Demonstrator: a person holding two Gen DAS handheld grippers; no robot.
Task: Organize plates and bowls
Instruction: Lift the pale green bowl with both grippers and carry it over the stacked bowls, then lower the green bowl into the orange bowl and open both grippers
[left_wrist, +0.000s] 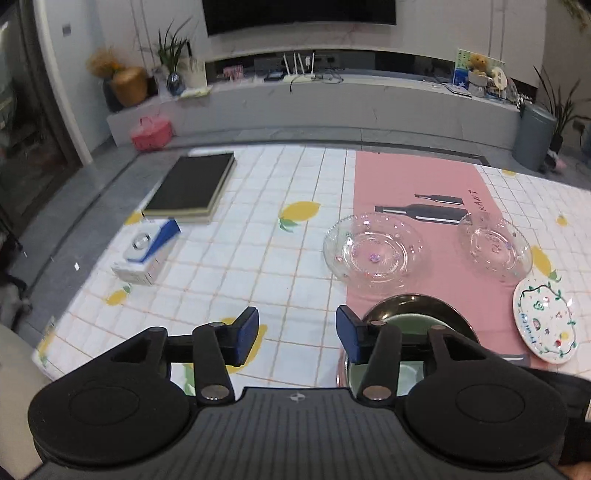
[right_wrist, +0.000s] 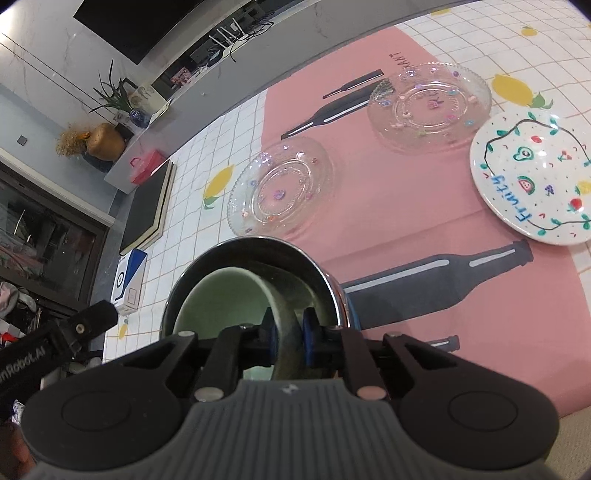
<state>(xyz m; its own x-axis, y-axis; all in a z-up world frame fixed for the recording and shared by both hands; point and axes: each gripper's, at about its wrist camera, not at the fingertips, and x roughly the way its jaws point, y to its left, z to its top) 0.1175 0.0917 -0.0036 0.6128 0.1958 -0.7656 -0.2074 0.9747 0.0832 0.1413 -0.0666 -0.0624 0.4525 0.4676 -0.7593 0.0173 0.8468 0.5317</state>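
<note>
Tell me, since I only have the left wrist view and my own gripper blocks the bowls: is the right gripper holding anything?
Observer: Yes, the right gripper is shut on the green bowl, pinching its rim.
Operator: Is that bowl inside something?
Observer: It sits tilted inside the metal bowl.
Operator: Any writing on the white plate?
Observer: The white plate reads "Fruity" in blue.

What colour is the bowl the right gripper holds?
Pale green bowl, nested in a steel one; right wrist view shows it best.
</note>
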